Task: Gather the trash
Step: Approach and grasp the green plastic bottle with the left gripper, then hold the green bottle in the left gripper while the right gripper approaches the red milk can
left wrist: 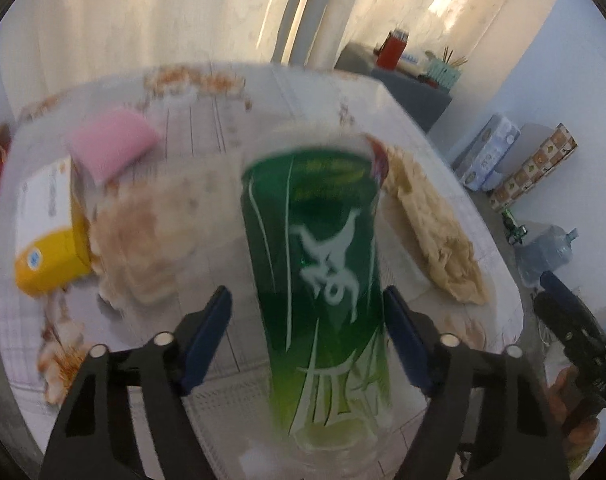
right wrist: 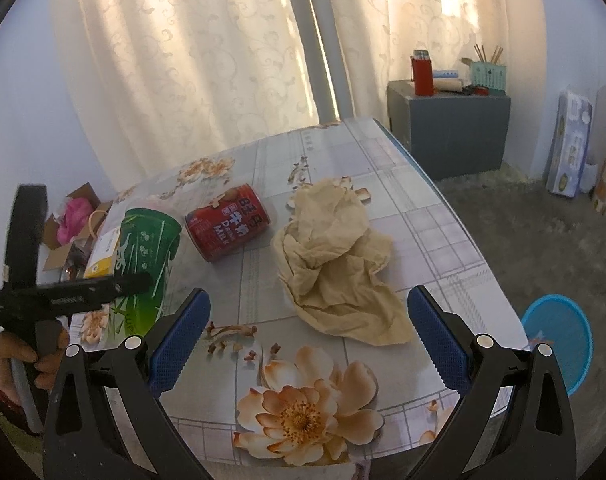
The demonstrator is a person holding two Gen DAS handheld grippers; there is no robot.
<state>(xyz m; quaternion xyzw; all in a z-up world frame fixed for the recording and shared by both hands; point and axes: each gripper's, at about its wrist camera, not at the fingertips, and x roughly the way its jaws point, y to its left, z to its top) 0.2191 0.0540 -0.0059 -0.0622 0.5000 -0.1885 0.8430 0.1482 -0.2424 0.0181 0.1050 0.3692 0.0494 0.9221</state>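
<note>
On the floral table (right wrist: 383,216) we had 4 pieces of likely trash. Going left to right in the right wrist view: a yellow-and-white carton (right wrist: 103,256) at the far left edge, its print too small to read; a tall green cup (right wrist: 145,258); a red can (right wrist: 227,226) lying on its side; and a crumpled beige wrapper (right wrist: 339,256) near the middle.

Our left gripper (left wrist: 307,344) stood spread around the green cup (left wrist: 323,280), its right pad touching or nearly touching the wall, the left pad clearly apart, so nothing was clamped. The cup looked thin-walled, light and crushable; we judged a gentle squeeze at mid-height safest, since the glossy sleeve could slip. Its white characters were too stylised to read.

The can read "Milk" beneath Chinese characters; it looked stiff, rollable, best taken across its round body.

Our right gripper (right wrist: 307,340) hung wide open above the table, holding nothing, the wrapper just ahead. That paper looked soft and weightless; any raised fold would serve.
</note>
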